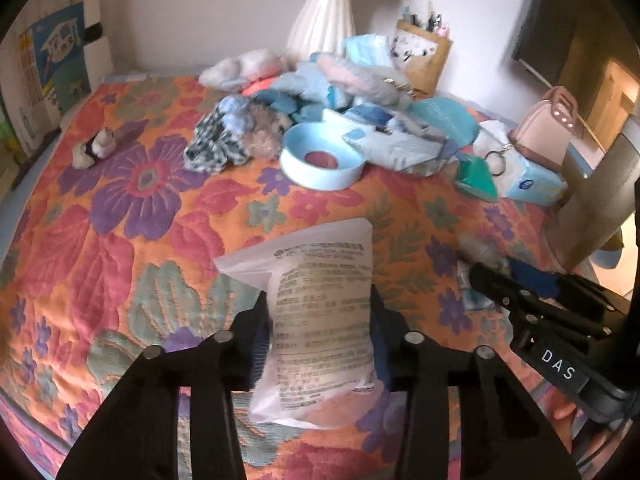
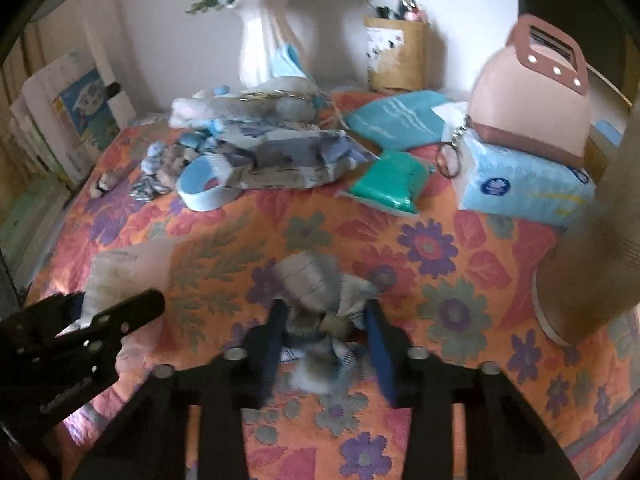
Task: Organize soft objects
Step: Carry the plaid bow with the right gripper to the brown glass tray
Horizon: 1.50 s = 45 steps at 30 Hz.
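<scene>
left wrist view
writing: "DAS" reads in white on your right gripper [image 1: 560, 364] at the right edge; the white pouch [image 1: 320, 320] carries dense printed text, too small to read.
pouch look: soft translucent white plastic bag, crinkled, standing up between your left gripper [image 1: 318, 304] arms.
left state: your fingers [image 1: 260, 320] pinch the pouch from both sides.
pouch place: front centre, over the floral tabletop [image 1: 120, 240].
pile: blue bowl [image 1: 320, 160], white vase [image 1: 320, 16], pink bag [image 1: 548, 124] on a blue tissue pack [image 1: 532, 184], all at the back.

right wrist view
writing: round blue logo on the tissue pack [image 2: 520, 188], wording unreadable.
bundle look: knotted grey-blue cloth bundle [image 2: 324, 304], plaid patches, blurred.
right state: your right gripper [image 2: 324, 320] has blue fingers [image 2: 378, 340] closed in on the bundle, pinching it.
bundle place: front centre on the tabletop [image 2: 440, 260], well apart from the back pile.
other: your left gripper [image 2: 120, 316] at left with the pouch [image 2: 116, 276]; green packet [image 2: 388, 180] beside the tissue pack.
</scene>
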Each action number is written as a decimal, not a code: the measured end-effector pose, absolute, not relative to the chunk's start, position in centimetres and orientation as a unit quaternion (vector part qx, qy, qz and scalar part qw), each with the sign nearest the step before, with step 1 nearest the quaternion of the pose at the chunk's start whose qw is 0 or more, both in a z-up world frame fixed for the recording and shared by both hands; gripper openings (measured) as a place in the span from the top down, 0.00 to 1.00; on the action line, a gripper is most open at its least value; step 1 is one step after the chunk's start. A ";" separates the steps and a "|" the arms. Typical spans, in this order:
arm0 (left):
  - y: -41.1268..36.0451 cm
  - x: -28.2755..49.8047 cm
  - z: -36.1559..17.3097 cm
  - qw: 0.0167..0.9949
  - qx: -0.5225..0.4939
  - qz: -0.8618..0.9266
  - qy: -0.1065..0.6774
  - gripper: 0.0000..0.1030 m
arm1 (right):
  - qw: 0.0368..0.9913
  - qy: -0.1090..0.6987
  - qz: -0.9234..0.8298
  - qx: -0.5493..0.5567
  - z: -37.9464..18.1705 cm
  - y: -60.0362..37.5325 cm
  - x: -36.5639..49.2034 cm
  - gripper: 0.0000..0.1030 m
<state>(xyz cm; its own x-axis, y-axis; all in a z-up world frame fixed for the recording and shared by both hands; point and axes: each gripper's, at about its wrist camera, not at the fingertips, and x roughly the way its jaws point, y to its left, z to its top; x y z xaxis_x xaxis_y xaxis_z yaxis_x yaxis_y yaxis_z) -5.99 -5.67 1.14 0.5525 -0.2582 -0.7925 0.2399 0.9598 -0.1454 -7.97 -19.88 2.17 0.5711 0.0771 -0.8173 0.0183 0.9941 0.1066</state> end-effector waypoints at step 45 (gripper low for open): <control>-42.0 -10.9 10.7 0.863 0.064 -0.385 0.320 0.56 | 0.876 0.333 -0.201 0.286 13.5 -56.8 -17.1 0.69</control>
